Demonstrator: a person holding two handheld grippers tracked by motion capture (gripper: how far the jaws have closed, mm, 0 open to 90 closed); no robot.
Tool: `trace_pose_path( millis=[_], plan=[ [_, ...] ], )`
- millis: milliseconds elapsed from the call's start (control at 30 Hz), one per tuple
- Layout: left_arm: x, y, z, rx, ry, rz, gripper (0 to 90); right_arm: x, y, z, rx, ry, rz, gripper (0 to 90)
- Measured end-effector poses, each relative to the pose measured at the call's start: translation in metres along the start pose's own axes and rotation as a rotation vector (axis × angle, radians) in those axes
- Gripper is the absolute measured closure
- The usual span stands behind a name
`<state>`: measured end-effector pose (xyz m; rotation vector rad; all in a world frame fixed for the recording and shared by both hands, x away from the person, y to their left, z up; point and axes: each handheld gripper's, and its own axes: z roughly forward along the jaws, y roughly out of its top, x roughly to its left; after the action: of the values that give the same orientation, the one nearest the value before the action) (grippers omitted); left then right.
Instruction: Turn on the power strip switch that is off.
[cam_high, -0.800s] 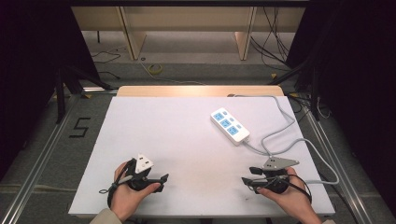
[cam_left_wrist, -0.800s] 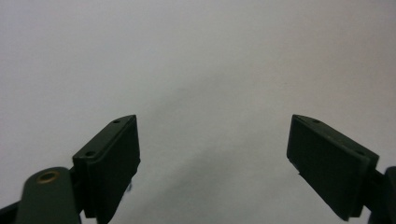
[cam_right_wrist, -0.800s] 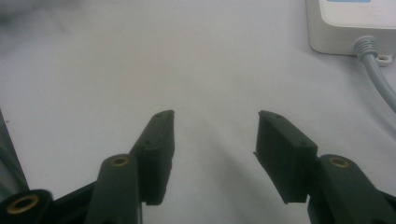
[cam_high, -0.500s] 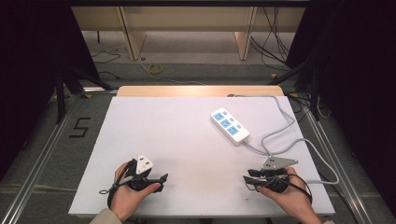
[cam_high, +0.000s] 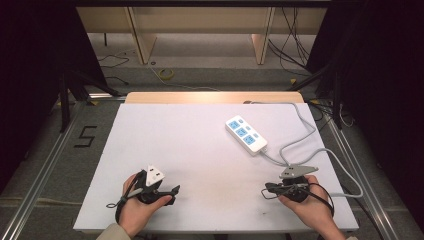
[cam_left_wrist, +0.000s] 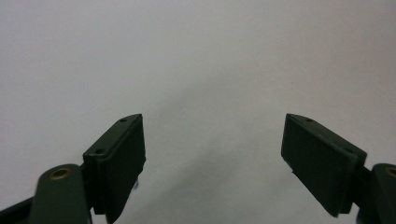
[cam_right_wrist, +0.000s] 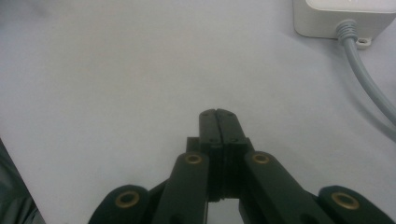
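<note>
**Both grippers at the near edge, power strip waiting toward the far right**

The white table carries one thing to work on: a white power strip with blue-faced sockets, lying at an angle in the right half of the table, nearer the far edge than the near one. Its grey cord leaves the end nearest the right-hand side, loops along the right edge and runs off the far right corner.

The left gripper rests by the near edge, left of centre, well apart from the strip. In the left gripper view its jaws stand wide, with nothing but bare tabletop between them. The right gripper sits near the near right corner, its jaws pressed together on nothing; in the right gripper view the strip's cord end lies just ahead and to one side.

The step in hand looks like a first reach toward the strip. To do it well, the right jaws likely need to part before they arrive, and the approach should clear the cord loop rather than drag across it. A grip across the strip's narrow body would probably hold better than one on the cord.
</note>
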<state>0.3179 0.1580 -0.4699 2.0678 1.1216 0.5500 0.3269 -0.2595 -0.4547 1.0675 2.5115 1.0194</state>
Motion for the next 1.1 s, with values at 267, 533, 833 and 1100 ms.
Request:
trace_pose_path(
  millis=[267,533,833,1100],
  plan=[
    [0.0,0.0,0.0,0.0,0.007,0.007,21.2,0.0,0.006,0.0,0.005,-0.012,0.011,90.0],
    [0.001,0.0,0.0,0.003,0.008,0.007,21.0,0.0,0.011,0.002,0.021,-0.021,-0.001,90.0],
    [0.001,0.0,0.0,0.003,0.014,0.005,21.0,0.0,0.015,0.004,0.021,-0.032,-0.012,90.0],
    [0.001,0.0,0.0,-0.001,0.016,0.003,21.0,-0.001,0.02,0.003,0.023,-0.036,-0.002,90.0]
  ],
)
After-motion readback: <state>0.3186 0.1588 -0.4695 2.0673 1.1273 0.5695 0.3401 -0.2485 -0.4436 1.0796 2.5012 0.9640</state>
